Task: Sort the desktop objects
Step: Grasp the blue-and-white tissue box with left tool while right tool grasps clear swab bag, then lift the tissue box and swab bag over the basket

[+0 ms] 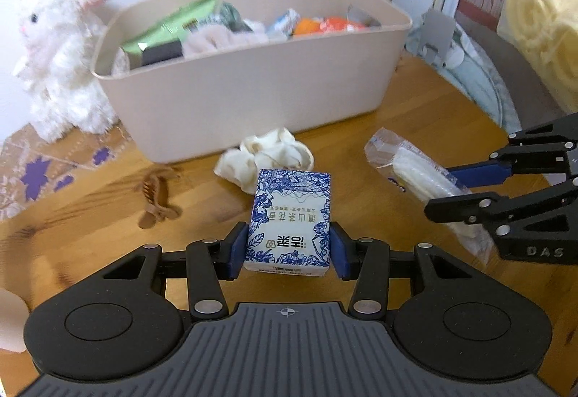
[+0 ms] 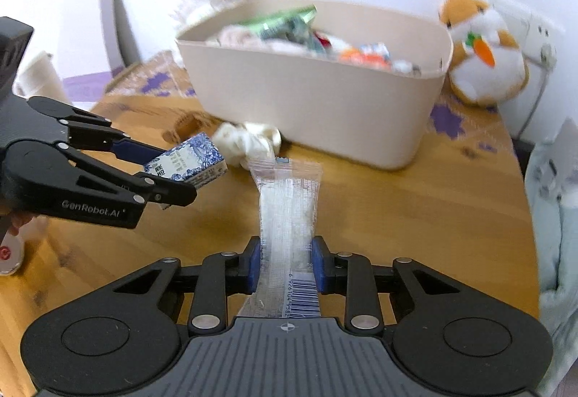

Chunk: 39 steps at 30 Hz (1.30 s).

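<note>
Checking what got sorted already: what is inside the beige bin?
The beige bin holds a green packet, a pale fluffy thing, orange items and small wrappers. Its wall hides whatever lies deeper.

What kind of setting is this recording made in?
Most likely a home room, perhaps a bedroom: a wooden table against a wall, plush toys such as the white one, and a beige storage bin filled with household odds.

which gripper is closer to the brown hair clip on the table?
Left. The left gripper, shut on the blue-and-white box, sits just right of the hair clip. The right gripper, holding the clear packet, is further right, beyond the left one.
</note>
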### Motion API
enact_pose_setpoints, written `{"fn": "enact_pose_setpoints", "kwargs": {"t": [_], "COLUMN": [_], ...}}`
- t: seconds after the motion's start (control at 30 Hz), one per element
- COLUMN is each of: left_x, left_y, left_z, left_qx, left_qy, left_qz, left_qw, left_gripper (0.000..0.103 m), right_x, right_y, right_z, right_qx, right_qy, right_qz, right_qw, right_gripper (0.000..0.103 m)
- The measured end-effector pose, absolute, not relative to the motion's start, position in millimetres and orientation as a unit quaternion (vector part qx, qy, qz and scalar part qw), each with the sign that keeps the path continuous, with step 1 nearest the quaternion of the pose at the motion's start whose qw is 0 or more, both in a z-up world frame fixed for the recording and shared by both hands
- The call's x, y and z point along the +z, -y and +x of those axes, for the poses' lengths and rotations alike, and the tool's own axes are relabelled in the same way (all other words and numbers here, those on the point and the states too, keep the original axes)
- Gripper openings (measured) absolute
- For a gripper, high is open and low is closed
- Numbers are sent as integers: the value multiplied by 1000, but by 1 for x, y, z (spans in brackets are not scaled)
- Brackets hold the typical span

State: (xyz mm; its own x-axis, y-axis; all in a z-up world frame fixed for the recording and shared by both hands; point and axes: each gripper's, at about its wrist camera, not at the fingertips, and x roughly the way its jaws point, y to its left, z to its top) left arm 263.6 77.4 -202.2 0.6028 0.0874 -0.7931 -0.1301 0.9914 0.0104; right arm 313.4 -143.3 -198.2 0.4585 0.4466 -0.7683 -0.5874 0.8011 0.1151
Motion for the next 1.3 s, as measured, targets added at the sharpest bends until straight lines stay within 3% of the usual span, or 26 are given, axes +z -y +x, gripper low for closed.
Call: {"fn": "enact_pose_setpoints", "kwargs": {"t": [0.43,0.83,1.3], "left_x": [-132,-77,-80], "left_y": [-93,-118,-127], "left_z": [241,276,346], "left_qx": [80,109,111], "left_qy": [-368,-293,-299], "left_qz": [-1,-6,2], "left_qw": [927,950,948], "left_gripper": [48,48,48], "right_x": [-127,-87,-88], "right_y": [176,173,144], "right_z": [324,368,421], "right_qx": [305,281,264], "right_qy": [-310,-249,-231], "right_qz": [-126,-136,-155], "right_qw": [892,917,924], "right_gripper": [26,26,26]}}
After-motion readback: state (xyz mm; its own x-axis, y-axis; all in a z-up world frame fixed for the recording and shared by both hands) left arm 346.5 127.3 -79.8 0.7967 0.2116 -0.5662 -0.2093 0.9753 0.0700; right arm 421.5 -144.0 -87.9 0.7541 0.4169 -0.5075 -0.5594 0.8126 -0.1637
